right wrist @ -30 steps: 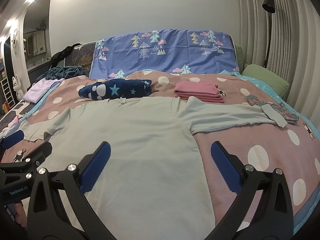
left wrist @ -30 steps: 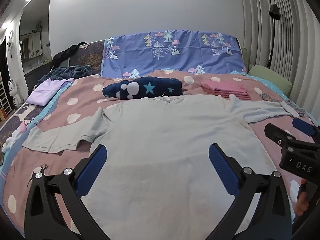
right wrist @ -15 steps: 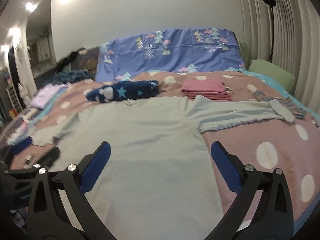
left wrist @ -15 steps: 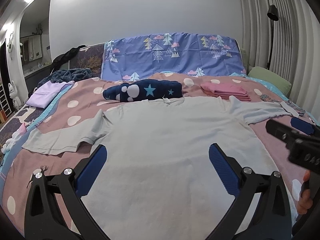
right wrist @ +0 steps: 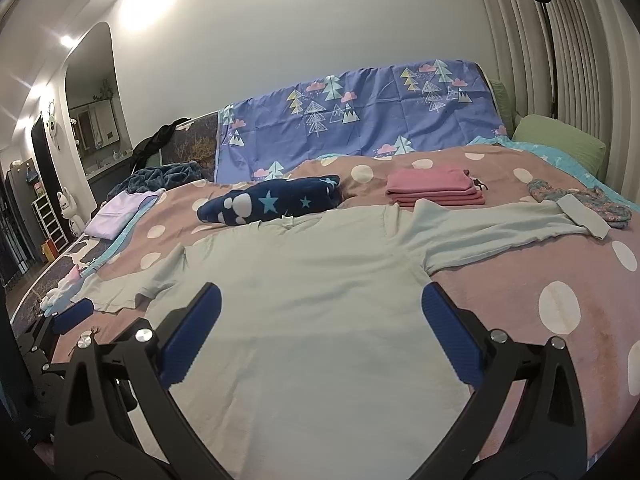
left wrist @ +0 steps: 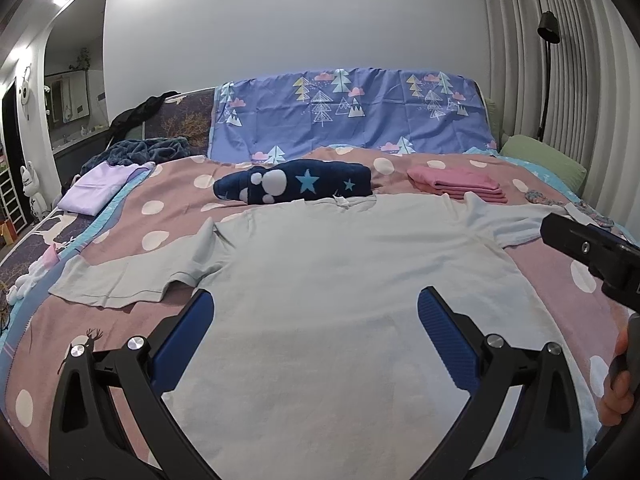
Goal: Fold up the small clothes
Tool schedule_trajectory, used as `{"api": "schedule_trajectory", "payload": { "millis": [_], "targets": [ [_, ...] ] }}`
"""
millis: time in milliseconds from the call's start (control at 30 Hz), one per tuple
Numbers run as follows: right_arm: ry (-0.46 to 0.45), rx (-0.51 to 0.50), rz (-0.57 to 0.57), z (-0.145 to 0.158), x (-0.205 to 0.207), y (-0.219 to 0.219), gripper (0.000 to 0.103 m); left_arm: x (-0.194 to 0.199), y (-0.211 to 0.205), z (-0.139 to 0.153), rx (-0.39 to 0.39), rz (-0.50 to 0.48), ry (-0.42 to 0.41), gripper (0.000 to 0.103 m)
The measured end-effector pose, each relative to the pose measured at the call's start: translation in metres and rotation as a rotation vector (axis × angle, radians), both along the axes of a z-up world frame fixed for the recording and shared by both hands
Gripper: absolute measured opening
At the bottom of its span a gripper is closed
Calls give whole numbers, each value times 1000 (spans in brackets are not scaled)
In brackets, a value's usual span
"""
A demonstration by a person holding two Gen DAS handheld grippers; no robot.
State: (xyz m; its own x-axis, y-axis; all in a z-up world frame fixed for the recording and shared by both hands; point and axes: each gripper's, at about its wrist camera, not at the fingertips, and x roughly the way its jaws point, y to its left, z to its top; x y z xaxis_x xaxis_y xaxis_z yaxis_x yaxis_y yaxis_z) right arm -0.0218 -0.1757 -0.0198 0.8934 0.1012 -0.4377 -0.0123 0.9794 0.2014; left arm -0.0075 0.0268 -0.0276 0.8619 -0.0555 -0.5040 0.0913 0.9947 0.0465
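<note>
A pale grey-green T-shirt (left wrist: 340,280) (right wrist: 304,304) lies flat on the bed, collar toward the headboard and both sleeves spread out. My left gripper (left wrist: 314,320) hovers open above the shirt's lower half, nothing between its blue pads. My right gripper (right wrist: 320,316) is open too, over the shirt's lower right part and tilted. The right tool's black body (left wrist: 592,256) shows at the right edge of the left wrist view, with a hand (left wrist: 618,396) on its handle. The left tool (right wrist: 60,332) shows at the lower left of the right wrist view.
Beyond the collar lie a rolled navy star blanket (left wrist: 296,186) and a folded pink stack (left wrist: 460,184). A folded lilac garment (left wrist: 96,188) sits far left, a floral garment (right wrist: 580,200) by the right sleeve. The pink polka-dot bedspread (right wrist: 560,280) shows bare on the right.
The right gripper has swung and tilted, and its view now leans clockwise. The left gripper has risen slightly. The shirt has not moved and both grippers stay open.
</note>
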Motion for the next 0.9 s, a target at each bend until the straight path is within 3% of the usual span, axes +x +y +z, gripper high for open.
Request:
{"api": "schedule_trajectory", "payload": {
  "millis": [500, 900],
  "targets": [
    [13, -61, -45, -5, 4, 3, 101, 2, 2, -10, 3, -10, 10, 102],
    [12, -78, -76, -9, 6, -1, 101, 8, 10, -17, -3, 38, 36, 102]
  ]
}}
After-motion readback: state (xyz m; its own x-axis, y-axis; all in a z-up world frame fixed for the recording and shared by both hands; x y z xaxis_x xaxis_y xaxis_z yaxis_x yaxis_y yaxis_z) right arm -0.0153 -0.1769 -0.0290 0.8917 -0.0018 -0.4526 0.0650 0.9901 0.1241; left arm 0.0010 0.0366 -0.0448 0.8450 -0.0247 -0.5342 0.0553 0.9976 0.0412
